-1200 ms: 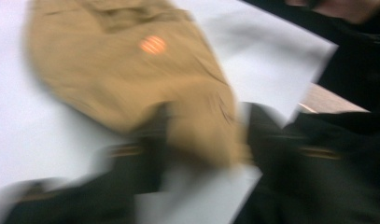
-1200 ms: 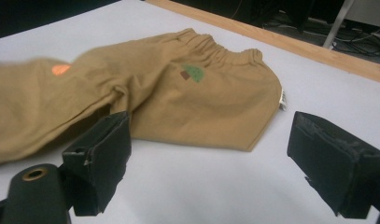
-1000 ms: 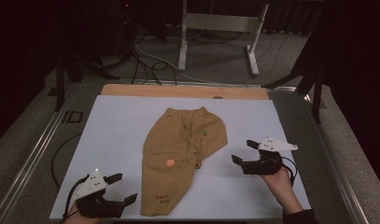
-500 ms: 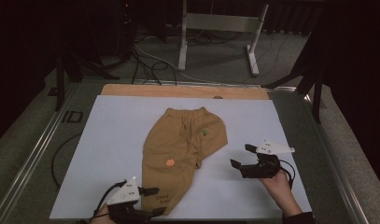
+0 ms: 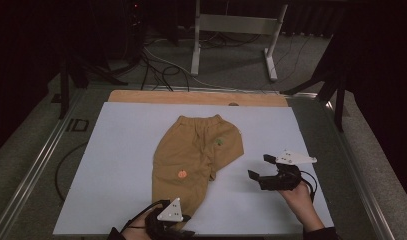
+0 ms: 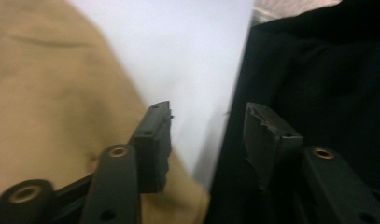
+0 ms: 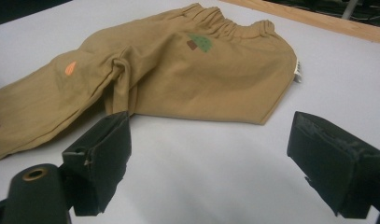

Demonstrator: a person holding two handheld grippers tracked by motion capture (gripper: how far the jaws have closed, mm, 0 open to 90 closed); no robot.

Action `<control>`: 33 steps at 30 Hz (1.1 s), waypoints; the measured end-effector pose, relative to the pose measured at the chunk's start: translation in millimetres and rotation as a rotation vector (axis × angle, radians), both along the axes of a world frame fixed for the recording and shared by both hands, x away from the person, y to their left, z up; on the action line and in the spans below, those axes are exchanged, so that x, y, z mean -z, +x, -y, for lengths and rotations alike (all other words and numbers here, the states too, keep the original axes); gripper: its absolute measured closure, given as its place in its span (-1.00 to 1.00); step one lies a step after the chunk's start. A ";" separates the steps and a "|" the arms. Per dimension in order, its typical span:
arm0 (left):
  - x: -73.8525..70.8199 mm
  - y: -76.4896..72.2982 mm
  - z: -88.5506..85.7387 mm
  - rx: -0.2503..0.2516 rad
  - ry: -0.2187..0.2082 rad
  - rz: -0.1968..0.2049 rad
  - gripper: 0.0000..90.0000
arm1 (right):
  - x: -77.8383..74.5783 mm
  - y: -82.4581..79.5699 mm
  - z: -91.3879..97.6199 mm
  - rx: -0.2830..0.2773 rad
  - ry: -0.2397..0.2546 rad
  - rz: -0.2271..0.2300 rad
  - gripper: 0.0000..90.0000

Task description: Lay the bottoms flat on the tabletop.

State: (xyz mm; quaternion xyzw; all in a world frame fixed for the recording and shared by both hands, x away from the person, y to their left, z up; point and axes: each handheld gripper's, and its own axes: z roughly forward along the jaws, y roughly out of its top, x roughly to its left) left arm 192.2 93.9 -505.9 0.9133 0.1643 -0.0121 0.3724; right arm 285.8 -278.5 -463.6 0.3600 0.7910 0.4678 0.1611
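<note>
Your left tongs (image 5: pixel 183 231), jaws just closing but not yet gripping, straddle the leg hem of the tan cotton trousers (image 5: pixel 196 155) lying mid-bench (image 5: pixel 116 150); right tongs (image 5: pixel 258 169) gape beside them. Close too shallow and you'll pinch one layer only.

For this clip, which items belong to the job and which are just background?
In the job: tan trousers; left gripper at their leg hem, jaws just closing, not yet pinching; right gripper, open; white mat.
Background: wooden board; metal stand; floor cables.

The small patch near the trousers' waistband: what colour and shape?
A green tree with a brown trunk, on the tan cloth trousers; clearest in the right gripper view.
</note>
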 end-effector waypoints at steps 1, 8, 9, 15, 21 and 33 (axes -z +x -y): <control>1.7 2.4 -2.6 -0.019 0.015 0.015 0.23 | 0.4 0.0 0.3 0.001 -0.004 0.006 -0.69; 4.6 3.1 -6.7 -0.024 0.097 0.092 0.60 | 0.6 0.0 0.7 0.000 -0.012 0.002 -0.69; 3.2 4.9 -7.4 -0.024 0.124 0.115 0.75 | 0.7 0.6 1.1 0.001 -0.014 0.004 -0.69; -6.8 7.4 -11.6 -0.044 0.008 0.057 0.90 | -0.2 0.5 1.8 0.007 -0.012 0.004 -0.69; -20.8 3.6 -13.6 -0.028 -0.121 0.003 0.82 | -1.3 -0.1 1.2 0.012 -0.002 0.005 -0.69; -29.8 10.0 -33.2 -0.067 -0.192 0.009 -0.67 | 0.7 0.7 0.3 0.001 0.003 0.002 -0.69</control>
